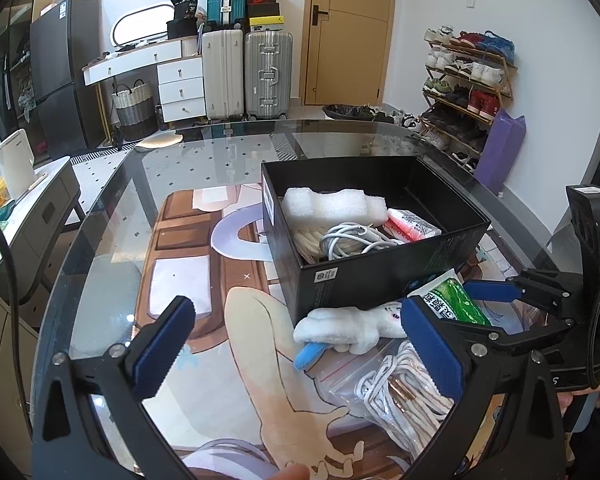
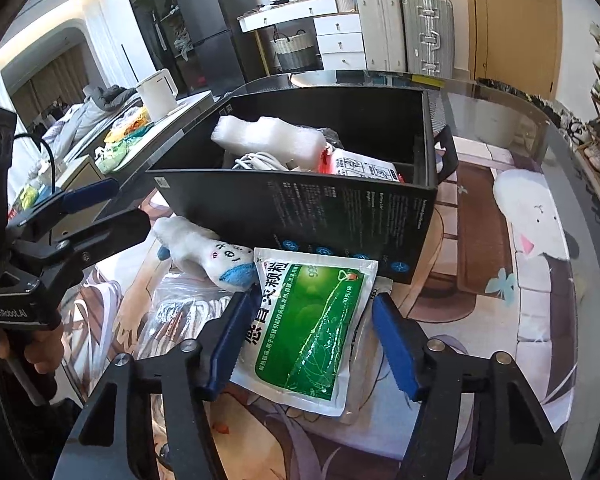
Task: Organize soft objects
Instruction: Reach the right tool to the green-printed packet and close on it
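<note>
My right tongs (image 2: 314, 338) straddle the green-and-white foil sachet (image 2: 312, 328) lying against the black cardboard box (image 2: 340, 216) mid-desk, pads not yet pressing, left tongs (image 1: 300, 354) gaping empty; next I squeeze, lift, and drop it in.

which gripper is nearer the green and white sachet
Right. The right gripper has its jaws on either side of the green and white sachet. The left gripper hangs open to the sachet's left, over the plush toy.
</note>
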{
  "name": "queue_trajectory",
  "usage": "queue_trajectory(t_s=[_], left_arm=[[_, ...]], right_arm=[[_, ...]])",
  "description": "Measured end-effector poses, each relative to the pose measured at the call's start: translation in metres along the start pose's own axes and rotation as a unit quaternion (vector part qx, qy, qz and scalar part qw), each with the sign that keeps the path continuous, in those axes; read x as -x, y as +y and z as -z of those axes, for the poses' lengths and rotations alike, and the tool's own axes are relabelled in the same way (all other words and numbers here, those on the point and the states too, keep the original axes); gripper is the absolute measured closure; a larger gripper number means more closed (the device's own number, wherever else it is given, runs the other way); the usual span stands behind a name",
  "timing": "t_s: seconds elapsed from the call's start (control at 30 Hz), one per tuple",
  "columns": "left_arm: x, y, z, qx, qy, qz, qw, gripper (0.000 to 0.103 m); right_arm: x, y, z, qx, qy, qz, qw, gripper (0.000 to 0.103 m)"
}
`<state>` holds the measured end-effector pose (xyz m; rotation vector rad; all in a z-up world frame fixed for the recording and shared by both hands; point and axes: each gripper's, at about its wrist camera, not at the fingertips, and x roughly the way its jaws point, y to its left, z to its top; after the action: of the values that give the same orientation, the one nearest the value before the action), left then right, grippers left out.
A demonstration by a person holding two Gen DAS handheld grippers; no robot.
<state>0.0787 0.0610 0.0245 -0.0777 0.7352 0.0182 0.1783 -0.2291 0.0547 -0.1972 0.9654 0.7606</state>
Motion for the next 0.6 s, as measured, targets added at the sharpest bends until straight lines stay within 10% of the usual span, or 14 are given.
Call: queue_trajectory(t_s=[0.6], left_arm=[[0.0,0.0001,0.0,0.0,0.0,0.0,1.0,0.0]], right_arm=[[0.0032,0.0062,0.0036,0.01,0.008,-0.007,1.0,0.04]])
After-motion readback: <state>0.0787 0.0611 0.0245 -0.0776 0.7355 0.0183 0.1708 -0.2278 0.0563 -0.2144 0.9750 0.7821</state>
